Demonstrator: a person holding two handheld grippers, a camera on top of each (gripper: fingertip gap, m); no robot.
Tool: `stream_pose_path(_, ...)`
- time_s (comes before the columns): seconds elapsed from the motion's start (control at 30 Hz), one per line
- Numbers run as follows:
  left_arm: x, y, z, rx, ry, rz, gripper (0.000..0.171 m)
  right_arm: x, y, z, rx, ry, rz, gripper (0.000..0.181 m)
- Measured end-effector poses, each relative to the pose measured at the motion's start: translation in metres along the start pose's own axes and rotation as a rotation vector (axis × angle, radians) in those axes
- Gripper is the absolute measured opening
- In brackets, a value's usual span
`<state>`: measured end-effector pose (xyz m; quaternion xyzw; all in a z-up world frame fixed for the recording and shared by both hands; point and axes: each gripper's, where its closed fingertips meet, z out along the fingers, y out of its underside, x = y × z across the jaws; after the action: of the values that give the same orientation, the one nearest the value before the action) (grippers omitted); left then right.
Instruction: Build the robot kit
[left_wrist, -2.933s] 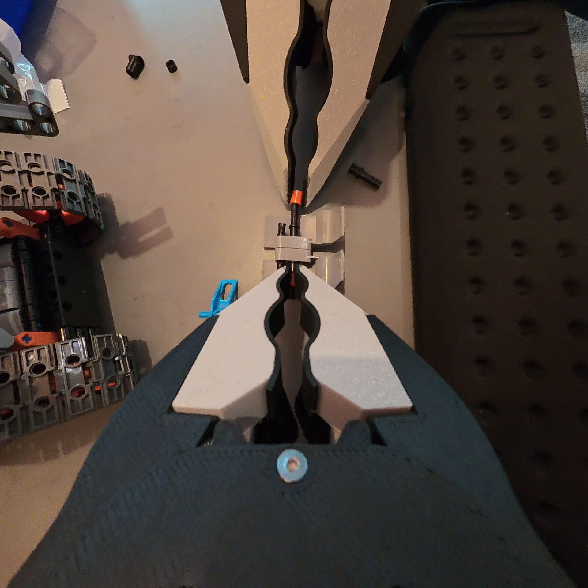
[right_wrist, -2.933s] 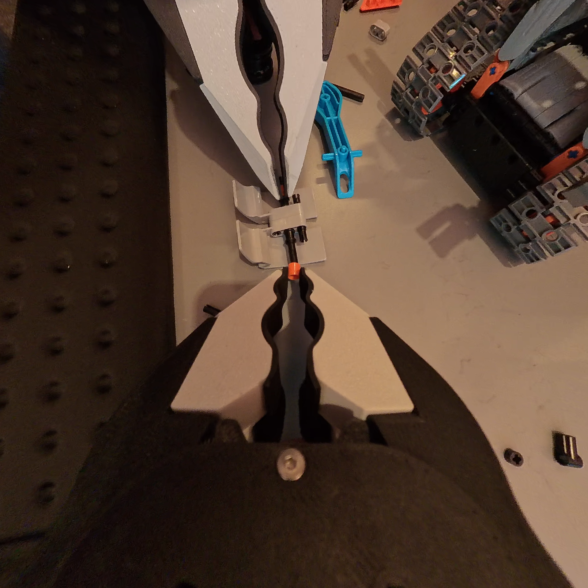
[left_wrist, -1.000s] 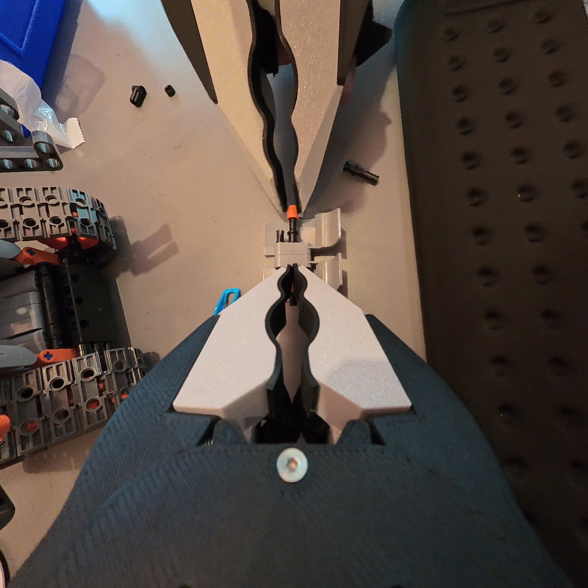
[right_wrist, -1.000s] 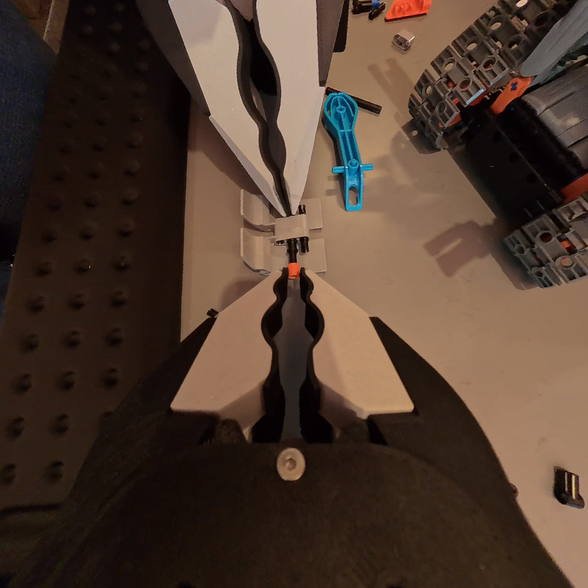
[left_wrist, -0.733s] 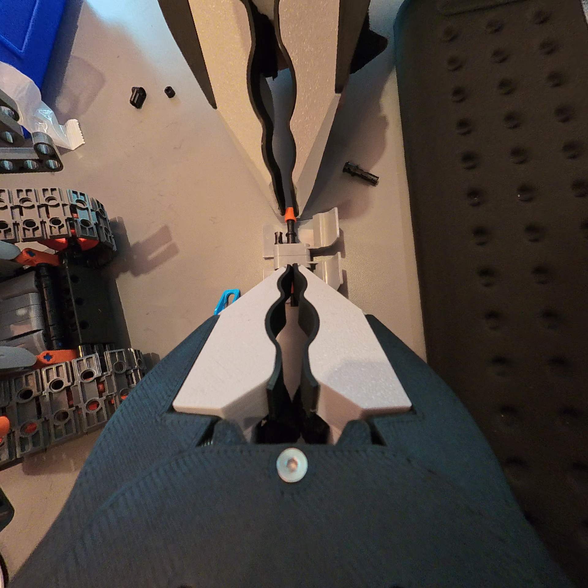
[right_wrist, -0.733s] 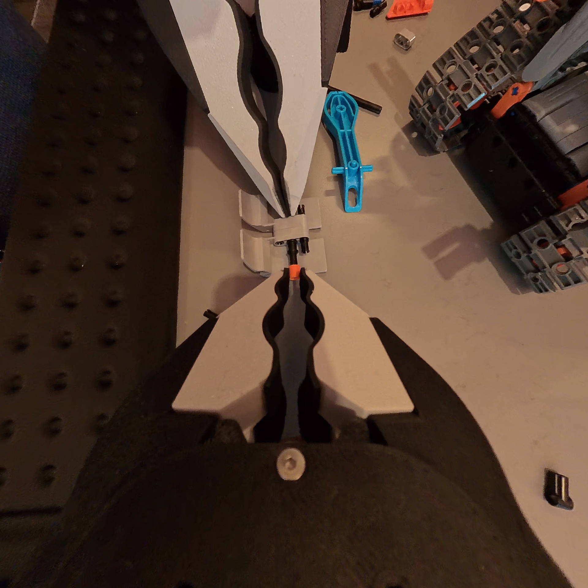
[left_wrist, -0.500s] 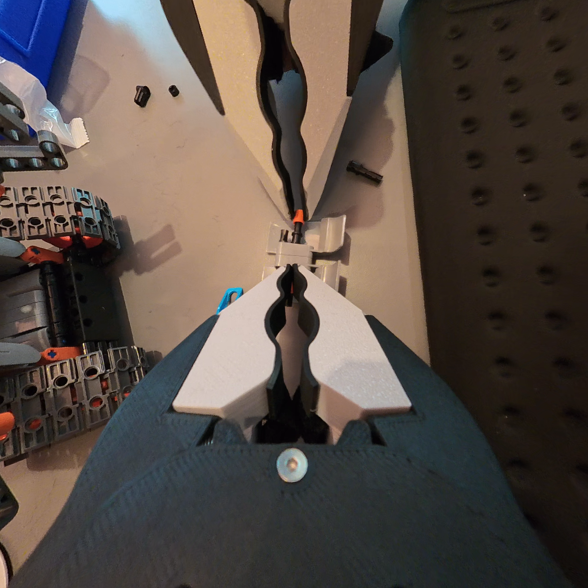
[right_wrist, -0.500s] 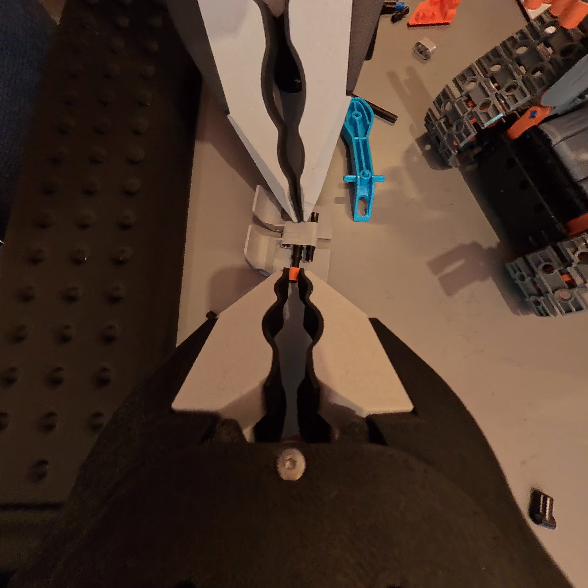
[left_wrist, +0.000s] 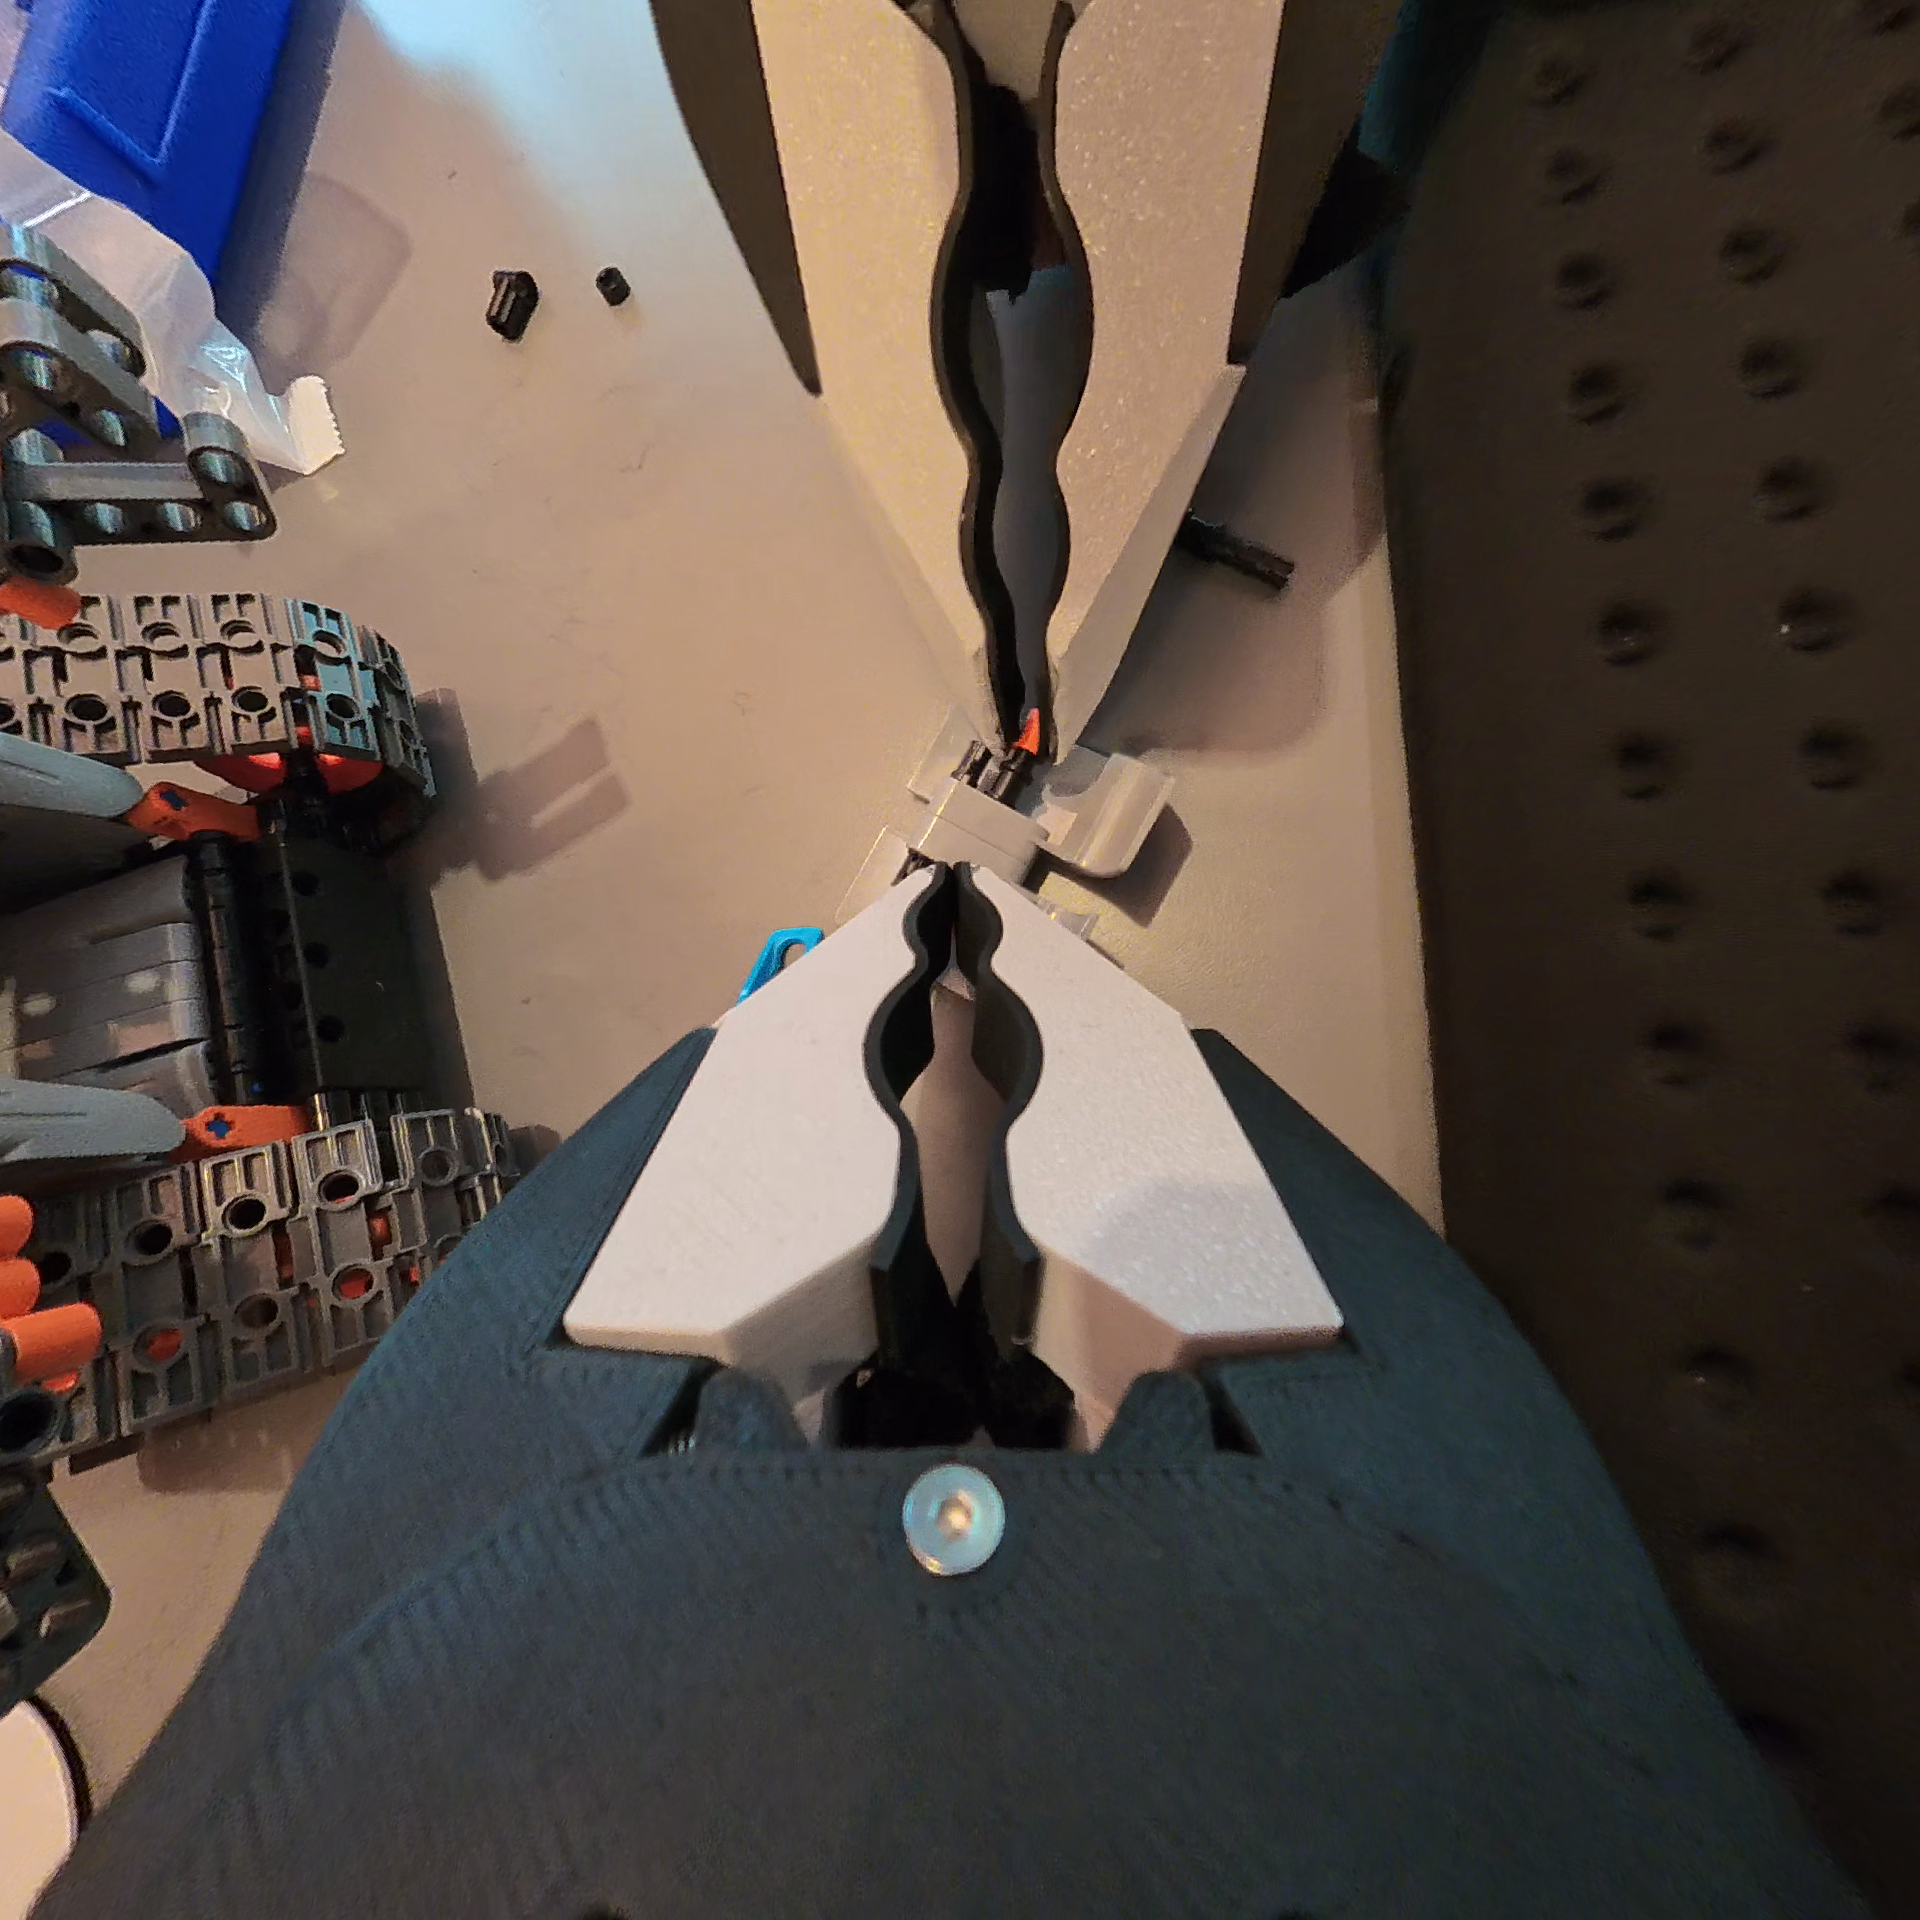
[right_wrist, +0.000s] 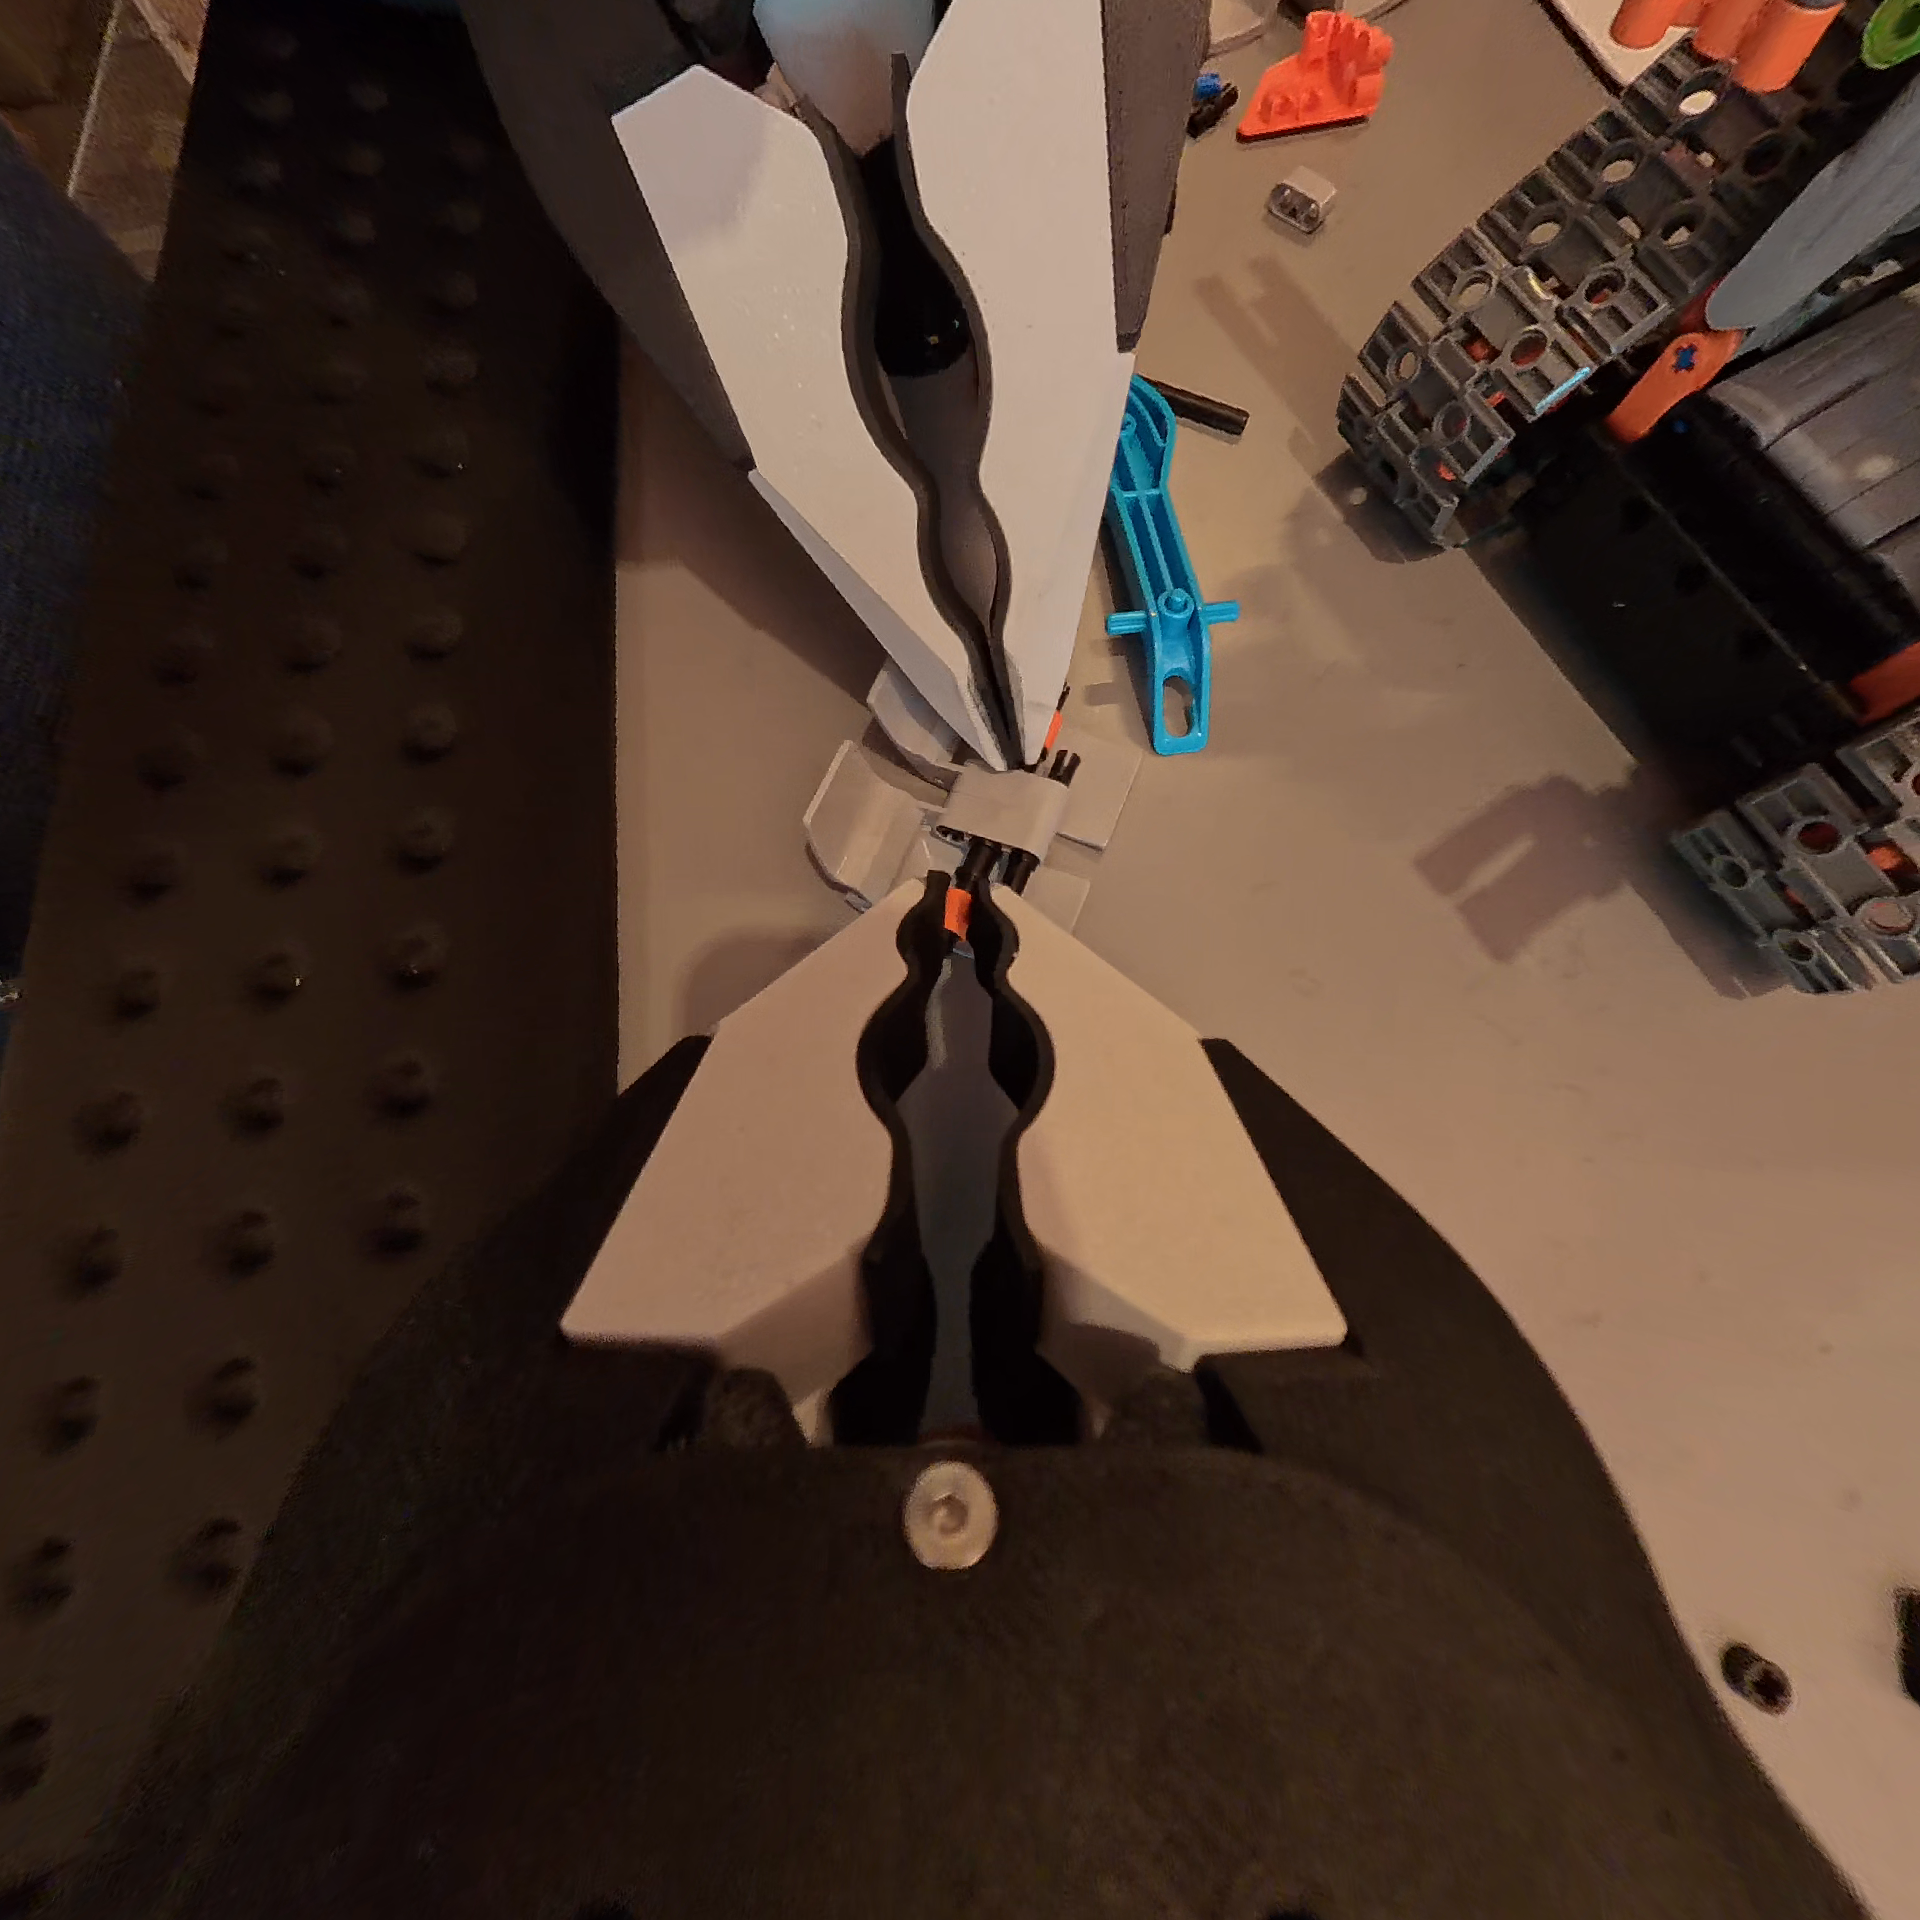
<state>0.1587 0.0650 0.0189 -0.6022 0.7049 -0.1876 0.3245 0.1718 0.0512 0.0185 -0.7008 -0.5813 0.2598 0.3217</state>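
Observation:
A small grey connector (left_wrist: 982, 826) sits on a black axle with an orange bush (left_wrist: 1029, 736), over a grey curved panel (left_wrist: 1117, 821) on the tabletop. My left gripper (left_wrist: 954, 878) is shut on the near end of the axle, right against the connector. My right gripper (left_wrist: 1023, 727) comes in from the top, shut on the axle at the orange bush. In the right wrist view my right gripper (right_wrist: 961, 914) pinches the orange bush (right_wrist: 954, 912). The left gripper (right_wrist: 1023, 753) meets the connector (right_wrist: 1003, 805) from the far side, and the panel (right_wrist: 862, 821) lies tilted beneath.
A grey and black tracked model (left_wrist: 208, 935) stands at the left, also in the right wrist view (right_wrist: 1662, 416). A black studded mat (left_wrist: 1662, 935) borders the table. A blue lever piece (right_wrist: 1153, 561), a black pin (left_wrist: 1242, 556), small black bits (left_wrist: 514, 301) and an orange part (right_wrist: 1314, 78) lie loose. The grippers are tip to tip, or close to it. The blue lever piece (right_wrist: 1153, 561) lies around 5 cm away from my left fingertips.
The two grippers have drawn closer, so less axle shows between the orange bush and the connector. The connector and panel have tilted. Both grippers stay shut.

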Motion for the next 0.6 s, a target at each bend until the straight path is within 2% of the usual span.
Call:
stream_pose_path(0.2, -0.003, 0.001, 0.001, -0.008, -0.034, 0.024, 0.000, -0.003, -0.002, -0.010, 0.051, 0.032, 0.045, 0.000)
stream_pose_path(0.33, -0.003, 0.000, 0.001, -0.004, -0.034, 0.021, 0.000, -0.001, 0.004, -0.008, 0.015, 0.064, 0.051, 0.004)
stream_pose_path(0.6, -0.001, 0.000, 0.001, 0.001, -0.049, 0.026, 0.000, 0.001, 0.009, -0.005, -0.027, 0.103, 0.049, 0.002)
